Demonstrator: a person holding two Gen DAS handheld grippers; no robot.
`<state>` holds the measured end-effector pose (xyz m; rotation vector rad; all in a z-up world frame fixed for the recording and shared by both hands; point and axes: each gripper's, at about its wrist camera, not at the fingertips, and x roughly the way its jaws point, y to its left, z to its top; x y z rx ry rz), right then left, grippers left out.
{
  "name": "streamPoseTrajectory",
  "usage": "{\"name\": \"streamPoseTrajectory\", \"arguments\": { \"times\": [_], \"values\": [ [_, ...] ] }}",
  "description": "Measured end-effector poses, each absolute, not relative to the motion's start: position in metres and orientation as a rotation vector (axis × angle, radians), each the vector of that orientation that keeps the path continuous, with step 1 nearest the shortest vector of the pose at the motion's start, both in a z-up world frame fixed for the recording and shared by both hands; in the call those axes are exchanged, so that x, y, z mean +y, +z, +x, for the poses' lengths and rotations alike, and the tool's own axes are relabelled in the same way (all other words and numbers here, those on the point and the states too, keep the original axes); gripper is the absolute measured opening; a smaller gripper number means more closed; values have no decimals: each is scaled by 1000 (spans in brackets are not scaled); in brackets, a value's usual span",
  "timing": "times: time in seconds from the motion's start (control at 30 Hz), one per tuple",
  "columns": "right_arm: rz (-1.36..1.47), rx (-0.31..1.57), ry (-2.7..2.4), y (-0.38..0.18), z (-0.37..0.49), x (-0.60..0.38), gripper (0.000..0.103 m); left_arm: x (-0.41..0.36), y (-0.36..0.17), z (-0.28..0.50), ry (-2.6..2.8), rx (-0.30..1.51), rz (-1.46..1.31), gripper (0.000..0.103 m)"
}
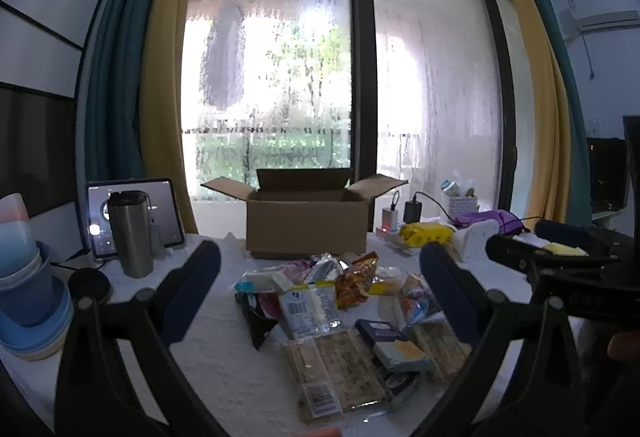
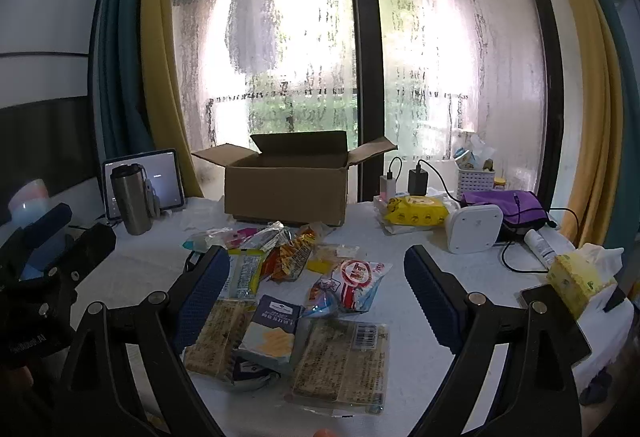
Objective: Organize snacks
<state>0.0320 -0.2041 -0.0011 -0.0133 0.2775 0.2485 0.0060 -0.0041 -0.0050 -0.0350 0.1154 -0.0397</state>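
A heap of snack packets (image 1: 340,301) (image 2: 296,285) lies on the white table: flat cracker packs (image 2: 340,361), a blue and yellow box (image 2: 272,333), an orange crinkly bag (image 1: 356,277), a red and white bag (image 2: 360,281). Behind the heap stands an open cardboard box (image 1: 306,217) (image 2: 286,189), flaps up. My left gripper (image 1: 320,269) hovers open above the near table, nothing between its blue pads. My right gripper (image 2: 316,277) is open too, over the packets, holding nothing. The other gripper shows at each view's edge.
A steel travel mug (image 1: 130,233) and a tablet (image 1: 160,205) stand at the left, stacked blue bowls (image 1: 28,285) nearer. On the right are a yellow wipes pack (image 2: 418,211), chargers with cables (image 2: 418,177), a white device (image 2: 474,229), a purple bag (image 2: 508,207) and a tissue box (image 2: 580,277).
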Motion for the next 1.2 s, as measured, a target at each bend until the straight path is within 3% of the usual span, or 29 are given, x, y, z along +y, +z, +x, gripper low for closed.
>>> {"name": "streamPoseTrajectory", "arguments": {
  "times": [1.2],
  "values": [
    [-7,284,245,-4,32,-205,91,-3,-6,3,-33,117,-43,101]
  ]
}}
